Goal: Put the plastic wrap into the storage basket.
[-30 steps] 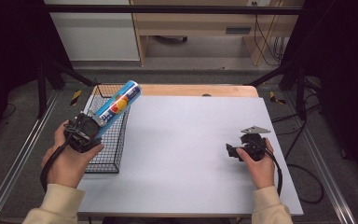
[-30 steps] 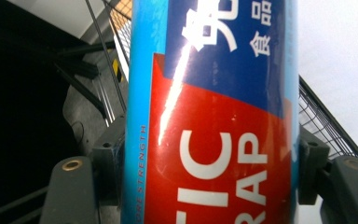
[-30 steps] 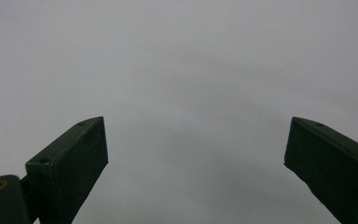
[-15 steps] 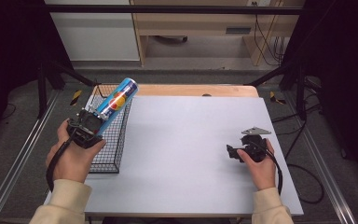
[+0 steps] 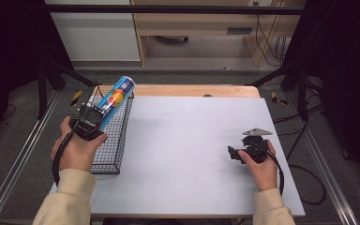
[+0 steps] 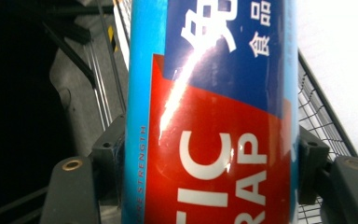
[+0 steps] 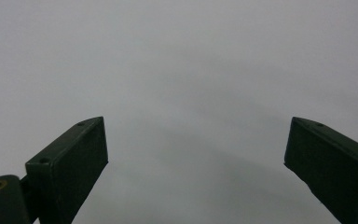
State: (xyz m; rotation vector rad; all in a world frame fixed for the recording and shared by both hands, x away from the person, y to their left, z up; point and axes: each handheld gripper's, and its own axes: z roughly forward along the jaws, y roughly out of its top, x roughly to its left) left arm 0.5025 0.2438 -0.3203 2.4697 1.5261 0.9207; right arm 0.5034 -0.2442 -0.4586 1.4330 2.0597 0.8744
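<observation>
The left gripper's [image 5: 95, 118] fingers [image 6: 109, 154] are clamped on the two sides of a blue and red tube [image 6: 214, 121], pads pressing against its glossy label near the lower end. Seen from the high view, the tube [image 5: 116, 96] slants up and away from the left hand [image 5: 77, 150], lifted above the near part of a black wire basket [image 5: 117, 140] that sits along the left edge of the table [image 5: 187, 140]. No part of the tube touches the mesh or the table.

The right gripper [image 5: 234, 153] rests low on the right side of the table, well apart from the basket, its fingers [image 7: 70, 163] spread wide with nothing but the grey tabletop between them.

By the look of it, the step in hand is carrying the tube, with the basket directly below as the likely place for it. The next move would call for tipping the tube down so that it lies along the basket's length, lowering it inside the wire walls, and only then letting the fingers part, since its smooth round body could roll or catch on the rim
</observation>
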